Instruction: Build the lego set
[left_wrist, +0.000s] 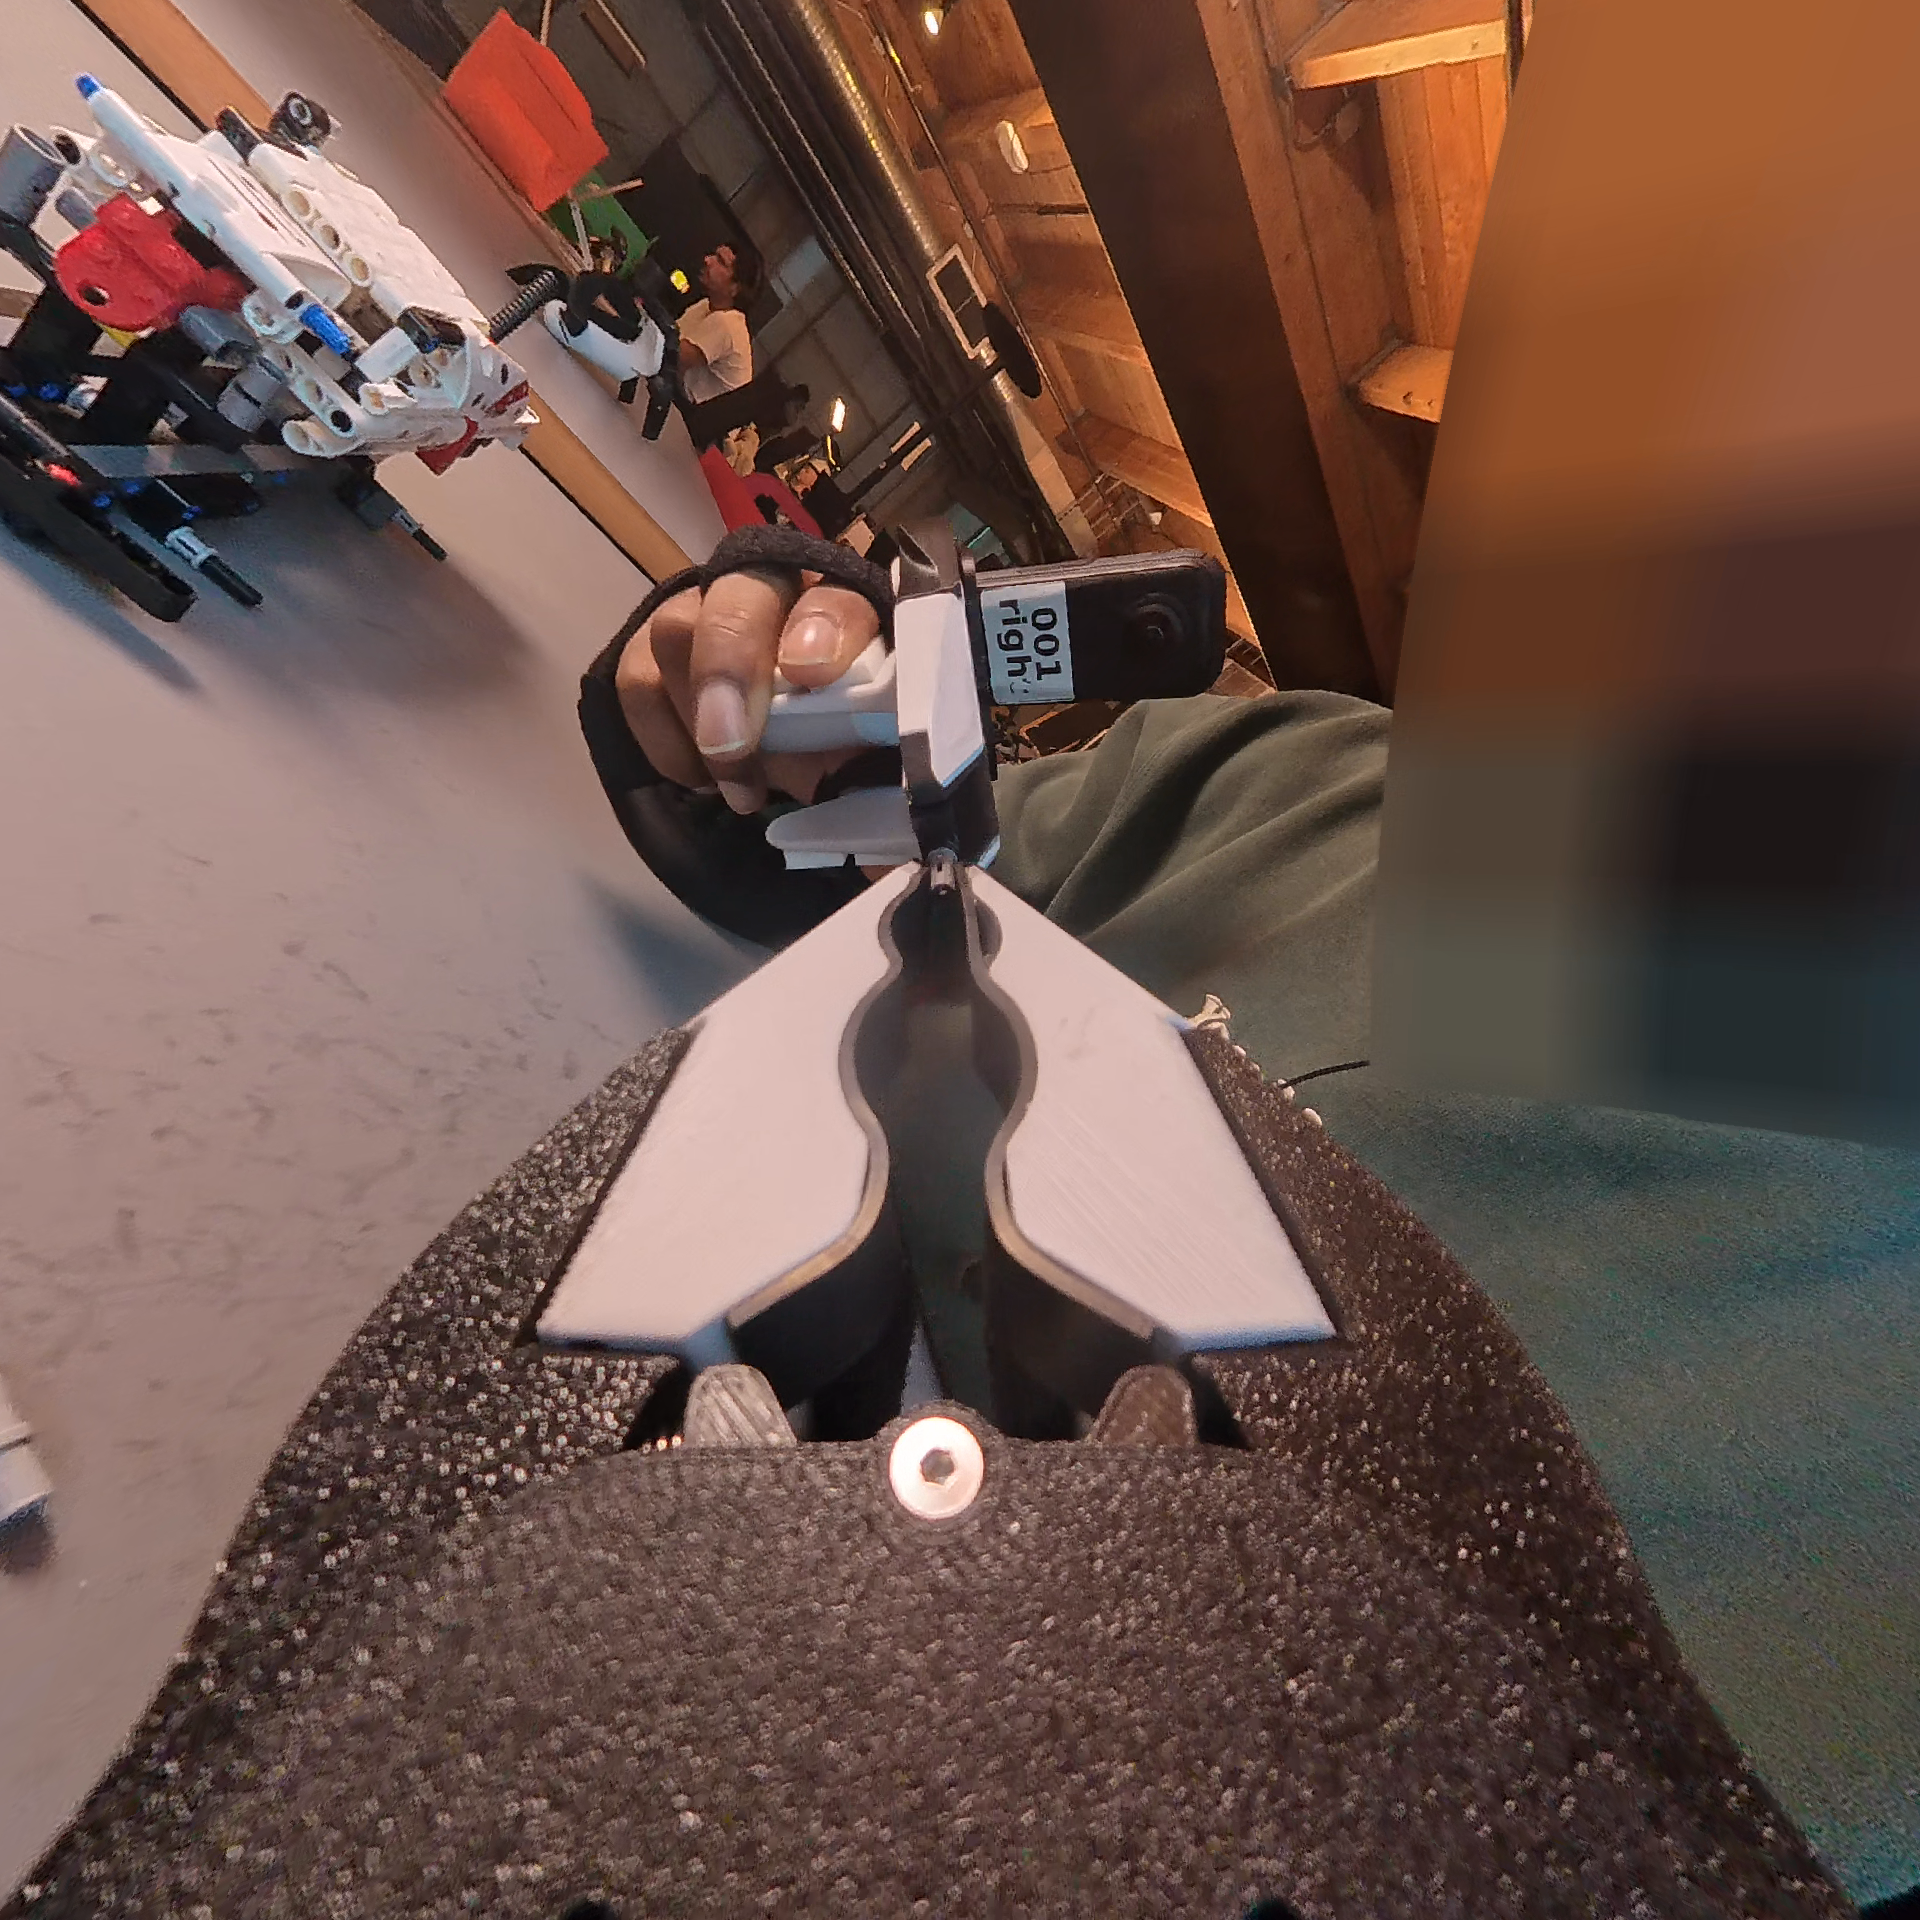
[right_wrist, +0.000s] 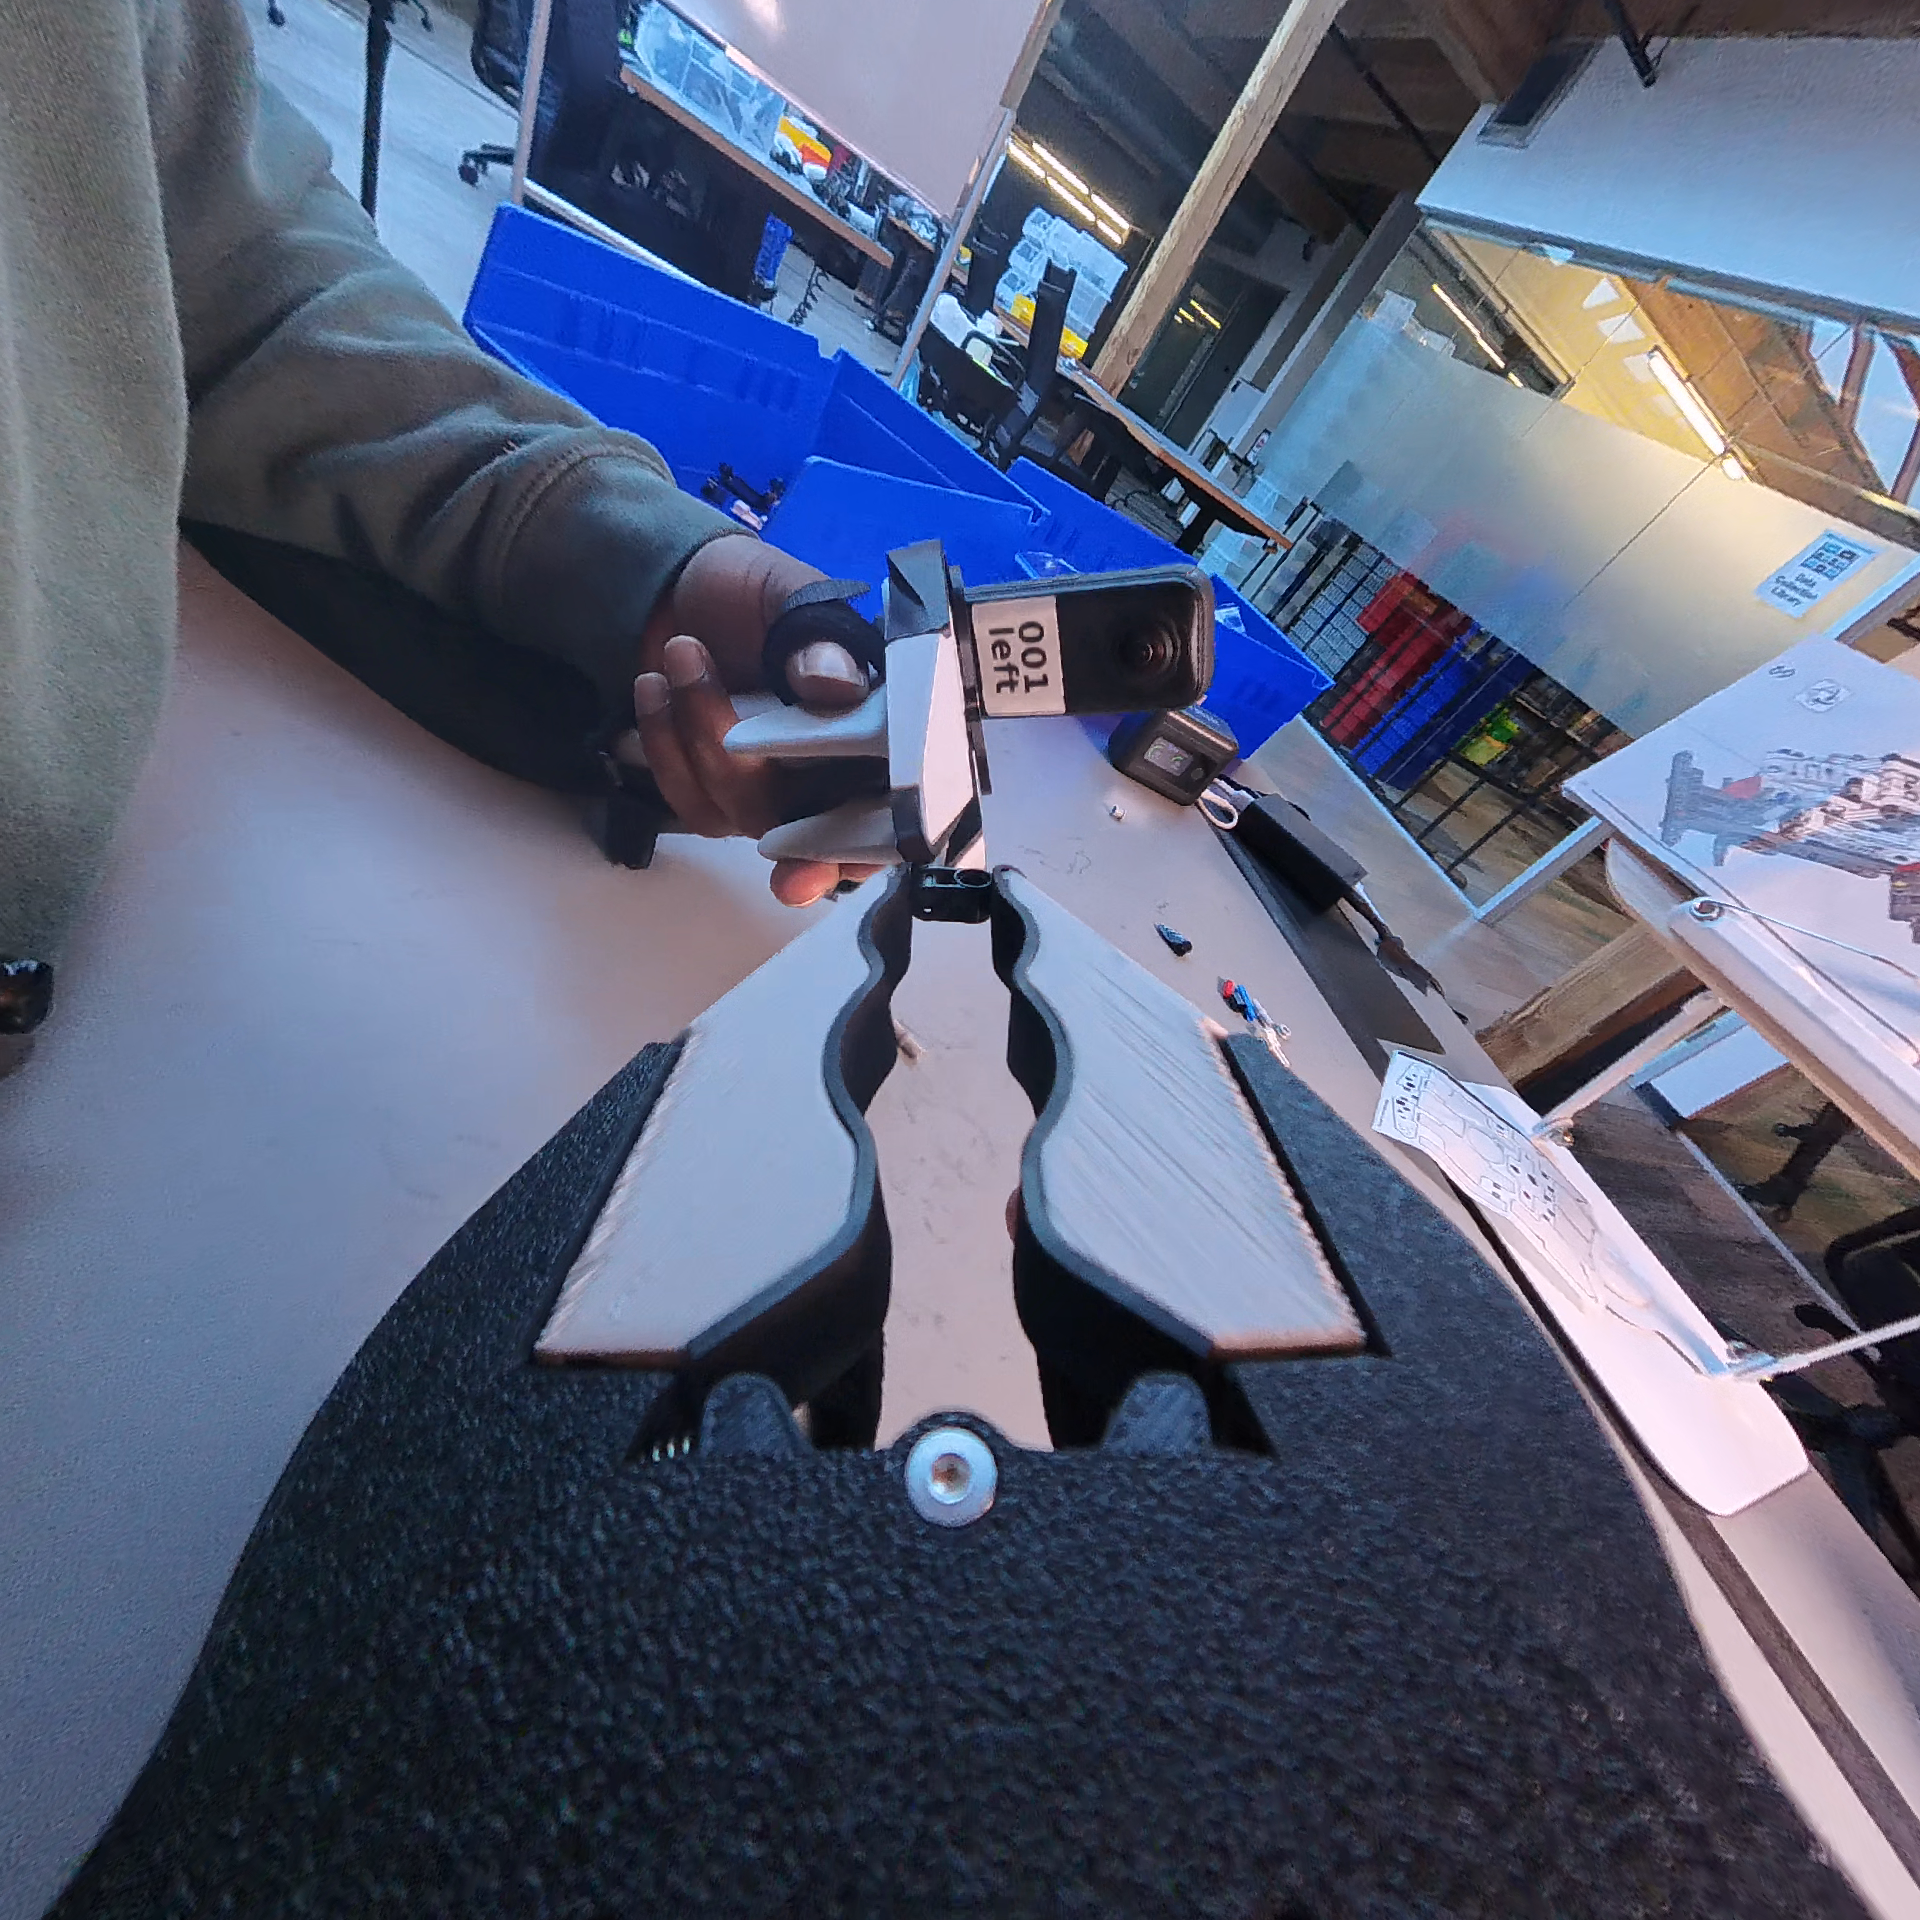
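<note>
So 2 tongs meet tip to tip above the bench (right_wrist: 312, 1039). Right tongs (right_wrist: 951, 896) pinch 1 small black lego piece (right_wrist: 948, 894); left tongs (left_wrist: 940, 873) are nearly closed on 1 tiny black pin (left_wrist: 940, 864). 1 half-built lego model (left_wrist: 239, 312) sits far off, 2 blue bins (right_wrist: 665, 364) behind.

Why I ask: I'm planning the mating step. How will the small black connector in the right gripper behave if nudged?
Pinched only at the fingertips, the small black connector could pivot or slip. It looks rigid plastic and very light.
</note>
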